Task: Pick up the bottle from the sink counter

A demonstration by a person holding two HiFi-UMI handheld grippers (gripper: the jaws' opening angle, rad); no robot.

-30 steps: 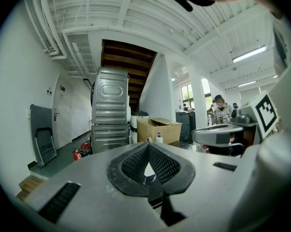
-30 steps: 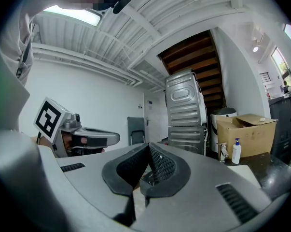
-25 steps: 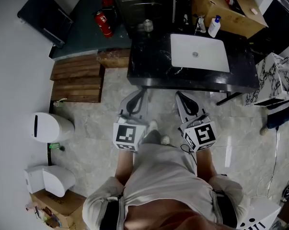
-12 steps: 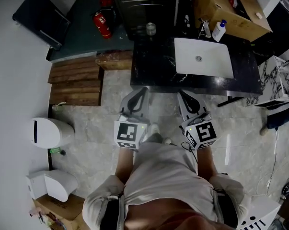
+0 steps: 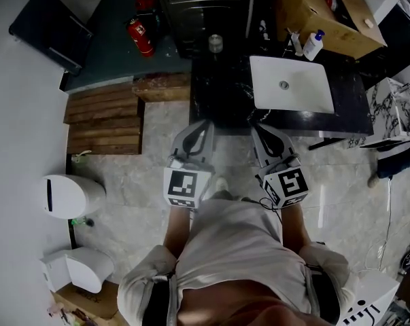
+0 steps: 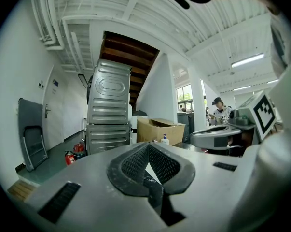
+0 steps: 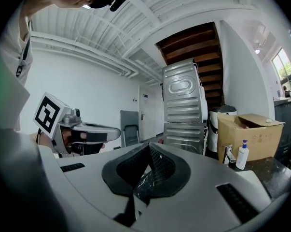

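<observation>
Colours around the black, white-veined sink counter (image 5: 218,95).
White basin (image 5: 292,84) set in it; white bottle (image 5: 314,45), blue cap, at its back edge; brown cardboard box (image 5: 327,9) behind; red extinguisher (image 5: 140,36) and brown slatted boards (image 5: 103,117) to its left.

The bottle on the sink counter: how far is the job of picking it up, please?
Nothing is done yet: the bottle stands upright on the counter, behind the sink. In hand: the left gripper and the right gripper hover at the counter's front edge, both shut and empty. Left to do: reach across to the bottle, open one gripper, close it on the bottle and lift.
</observation>
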